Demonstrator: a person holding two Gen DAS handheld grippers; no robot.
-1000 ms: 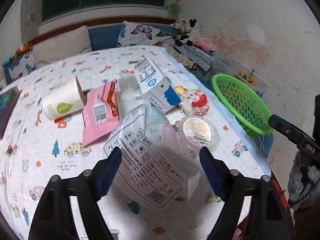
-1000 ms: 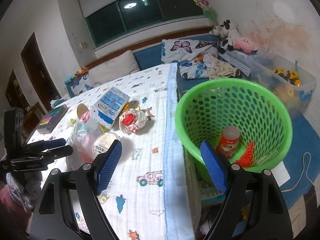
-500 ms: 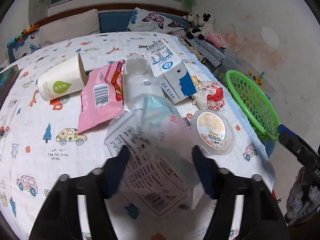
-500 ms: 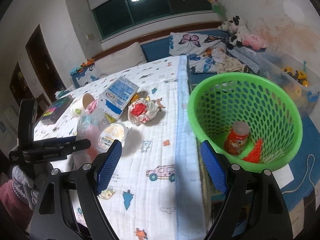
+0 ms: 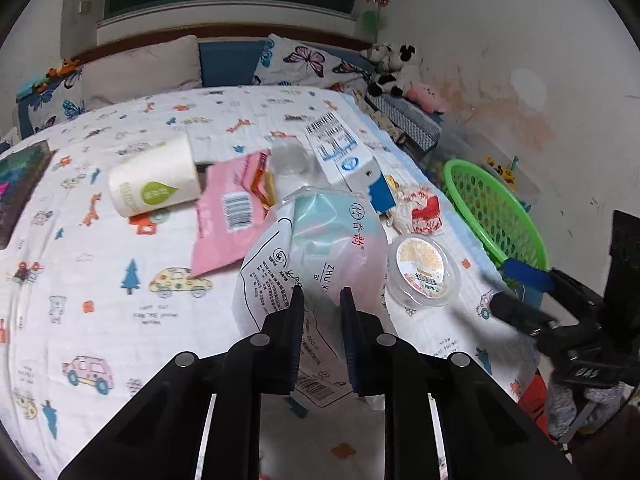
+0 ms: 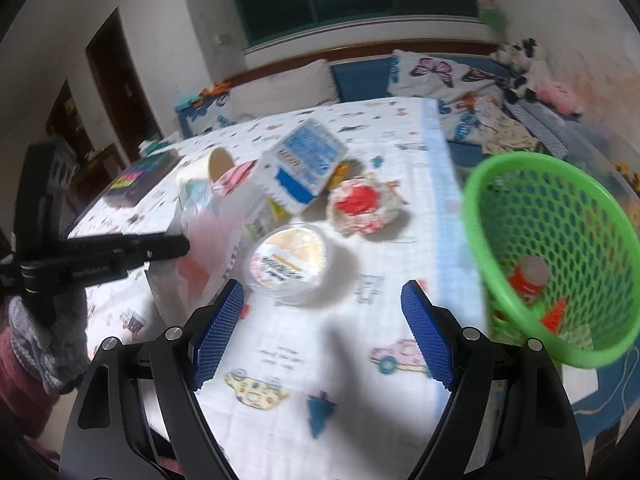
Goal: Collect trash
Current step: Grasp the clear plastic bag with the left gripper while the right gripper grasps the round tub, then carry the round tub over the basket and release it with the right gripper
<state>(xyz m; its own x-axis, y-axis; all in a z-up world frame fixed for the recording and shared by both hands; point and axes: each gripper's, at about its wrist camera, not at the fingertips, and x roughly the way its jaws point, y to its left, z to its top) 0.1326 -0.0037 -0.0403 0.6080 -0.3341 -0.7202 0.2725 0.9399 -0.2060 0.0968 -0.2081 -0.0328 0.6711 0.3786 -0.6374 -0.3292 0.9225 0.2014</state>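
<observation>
Left gripper [image 5: 322,294] has closed, seemingly pinching the plastic bag [image 5: 320,248]; right gripper [image 6: 322,304] gapes.

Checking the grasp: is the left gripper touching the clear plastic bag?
Touching. Left wrist view: the left gripper has both fingers pinched on the clear plastic bag.

Lidded cup [image 5: 423,270] right of plastic bag [image 5: 316,248], basket [image 5: 496,216] farther right.
</observation>
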